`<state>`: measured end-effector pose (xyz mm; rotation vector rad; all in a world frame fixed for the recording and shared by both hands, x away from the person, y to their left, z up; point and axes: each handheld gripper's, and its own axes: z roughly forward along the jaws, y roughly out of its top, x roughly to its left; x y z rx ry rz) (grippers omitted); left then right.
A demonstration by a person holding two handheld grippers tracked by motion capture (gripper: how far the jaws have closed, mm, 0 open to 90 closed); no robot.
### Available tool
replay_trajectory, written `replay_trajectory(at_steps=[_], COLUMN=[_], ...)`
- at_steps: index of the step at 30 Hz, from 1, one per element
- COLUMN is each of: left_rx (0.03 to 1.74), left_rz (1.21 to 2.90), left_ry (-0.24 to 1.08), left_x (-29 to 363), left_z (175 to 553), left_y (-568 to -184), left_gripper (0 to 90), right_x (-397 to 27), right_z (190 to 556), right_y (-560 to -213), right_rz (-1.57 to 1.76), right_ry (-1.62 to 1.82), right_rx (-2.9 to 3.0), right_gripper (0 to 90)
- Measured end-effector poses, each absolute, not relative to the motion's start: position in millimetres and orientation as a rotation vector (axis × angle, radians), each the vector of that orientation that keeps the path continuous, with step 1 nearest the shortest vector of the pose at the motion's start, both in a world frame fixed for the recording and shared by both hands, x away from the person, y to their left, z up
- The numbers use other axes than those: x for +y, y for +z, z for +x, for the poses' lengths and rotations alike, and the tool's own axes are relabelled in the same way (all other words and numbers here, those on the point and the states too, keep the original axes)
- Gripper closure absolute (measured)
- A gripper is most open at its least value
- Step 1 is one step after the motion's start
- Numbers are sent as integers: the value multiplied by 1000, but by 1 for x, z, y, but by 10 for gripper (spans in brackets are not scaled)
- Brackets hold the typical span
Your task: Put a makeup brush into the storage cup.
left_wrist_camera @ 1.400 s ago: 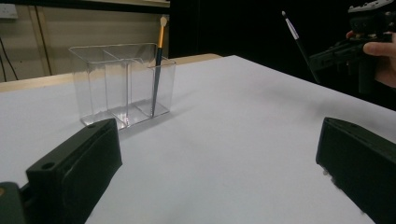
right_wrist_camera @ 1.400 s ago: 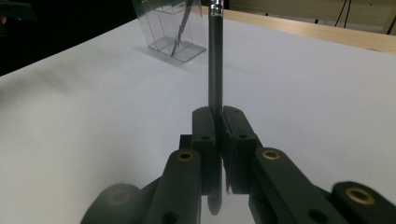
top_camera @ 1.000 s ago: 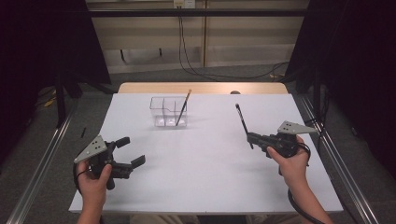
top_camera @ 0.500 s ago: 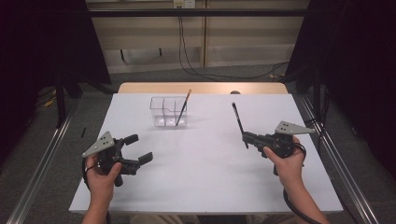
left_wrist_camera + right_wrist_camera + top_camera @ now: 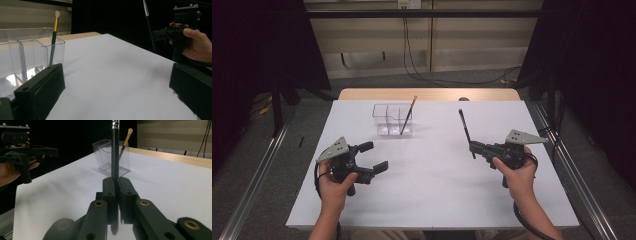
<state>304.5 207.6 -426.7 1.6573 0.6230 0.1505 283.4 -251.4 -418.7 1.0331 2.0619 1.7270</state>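
High view: white table (image 5: 432,200) on grey floor (image 5: 257,165); right gripper (image 5: 475,148) fingers clamp black brush (image 5: 464,127), left gripper (image 5: 374,156) fingers spread empty.

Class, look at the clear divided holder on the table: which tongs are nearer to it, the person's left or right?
Left. The left tongs sit open just in front of the clear holder, slightly left. The right tongs, shut on a black brush, are farther off to its right.
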Motion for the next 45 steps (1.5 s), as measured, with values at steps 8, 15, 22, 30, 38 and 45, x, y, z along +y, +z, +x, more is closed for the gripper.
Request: replay_trajectory(at_steps=[8,15,22,30,38,45], left_rx=[616,618,608,596,583,577], left_rz=[1660,1662,1670,1668,1667,1667], left_ry=[142,136,129,116,92,64], left_x=[202,201,199,190,172,154], left_z=[307,307,308,310,314,318], left_y=[-427,-429,-428,-427,-424,-421], left_gripper=[0,0,0,0,0,0], right_x=[-244,-230,-218,-207,-203,-199], right_z=[285,288,290,291,291,291], right_y=[-419,-418,-419,-422,-422,-424], right_rz=[1015,991,975,960,952,948], right_ry=[1754,1782,1808,1822,1835,1835], right_rx=[2057,2067,2073,2088,2091,2100], right_gripper=[849,849,849,848,848,848])
